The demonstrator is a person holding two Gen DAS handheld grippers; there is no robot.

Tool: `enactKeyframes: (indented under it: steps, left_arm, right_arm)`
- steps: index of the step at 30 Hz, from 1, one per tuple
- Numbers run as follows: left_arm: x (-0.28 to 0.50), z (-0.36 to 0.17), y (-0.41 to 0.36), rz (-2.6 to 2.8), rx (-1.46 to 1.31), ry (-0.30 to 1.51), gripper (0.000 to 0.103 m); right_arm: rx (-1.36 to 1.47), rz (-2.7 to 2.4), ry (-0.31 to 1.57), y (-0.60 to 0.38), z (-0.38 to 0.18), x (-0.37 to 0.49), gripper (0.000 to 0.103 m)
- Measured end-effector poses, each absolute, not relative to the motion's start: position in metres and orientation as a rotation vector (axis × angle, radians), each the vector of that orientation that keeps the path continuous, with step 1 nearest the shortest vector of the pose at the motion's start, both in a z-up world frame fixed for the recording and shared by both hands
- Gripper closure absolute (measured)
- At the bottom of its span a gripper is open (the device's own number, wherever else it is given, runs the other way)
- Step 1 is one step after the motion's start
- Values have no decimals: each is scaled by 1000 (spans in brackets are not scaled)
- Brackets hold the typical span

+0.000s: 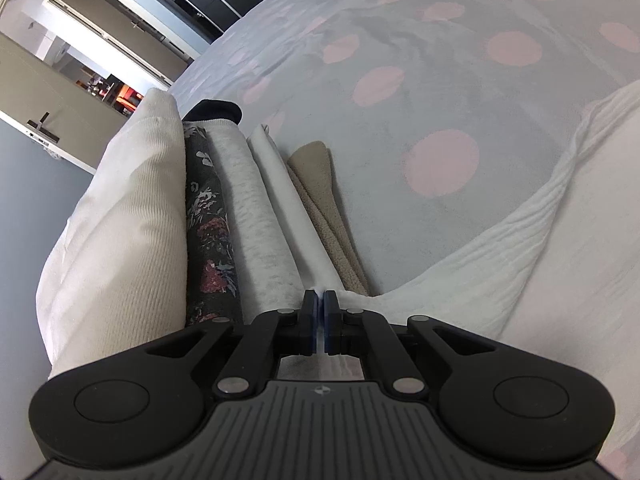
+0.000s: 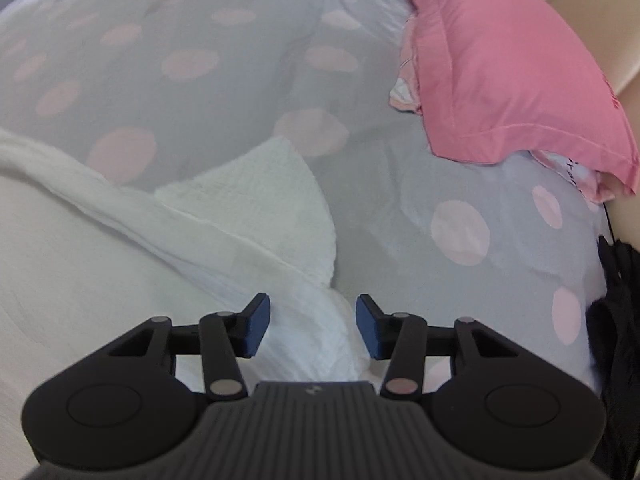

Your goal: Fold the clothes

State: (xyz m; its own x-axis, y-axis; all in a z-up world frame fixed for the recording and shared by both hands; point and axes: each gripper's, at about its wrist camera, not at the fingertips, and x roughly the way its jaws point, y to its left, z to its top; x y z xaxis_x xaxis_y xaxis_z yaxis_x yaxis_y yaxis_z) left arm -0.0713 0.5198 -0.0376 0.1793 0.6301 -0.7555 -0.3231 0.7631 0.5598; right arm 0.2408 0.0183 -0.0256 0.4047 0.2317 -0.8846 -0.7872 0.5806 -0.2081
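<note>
A white crinkled garment (image 1: 520, 264) lies spread on a grey bedspread with pink dots (image 1: 400, 80). My left gripper (image 1: 320, 304) is shut, and the garment's edge runs into its pinched pads right beside a row of folded clothes. In the right wrist view the same white garment (image 2: 100, 280) fills the lower left, with a flap (image 2: 272, 200) folded onto the bedspread (image 2: 200, 80). My right gripper (image 2: 313, 320) stands open over a bunched corner of the garment. That cloth lies between the fingers, and the blue pads (image 2: 256, 320) do not press on it.
Folded clothes stand in a row at the bed's edge: cream knit (image 1: 120, 220), dark floral (image 1: 208, 220), pale grey (image 1: 256, 208), white (image 1: 288, 200), beige (image 1: 320, 200). A pink pillow (image 2: 500, 72) lies at the upper right, and something black (image 2: 616, 320) sits at the right edge.
</note>
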Motion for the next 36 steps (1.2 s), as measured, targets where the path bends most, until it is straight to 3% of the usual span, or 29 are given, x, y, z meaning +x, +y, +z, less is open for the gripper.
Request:
enactKeyframes:
  steps: [11,14,16,27,36]
  left_arm:
    - [-65,-48,520,726,312,1218,102]
    - [-66,-42,519,741,301,1195,102]
    - [-69,-33,518,758,286,1165,102]
    - [-121,56,500,853,256,969,103]
    - [-216,109,458,860,178,825,103]
  right_arm:
    - [-714,740,980,33,-63,264,56]
    - [-703,766,1002,35,-60,261,85]
    - [-762,761,967,37,-54,254,92]
    - [-720,678,802,-13,22,213,94]
    - [-607,665,712,-81,72,141,94]
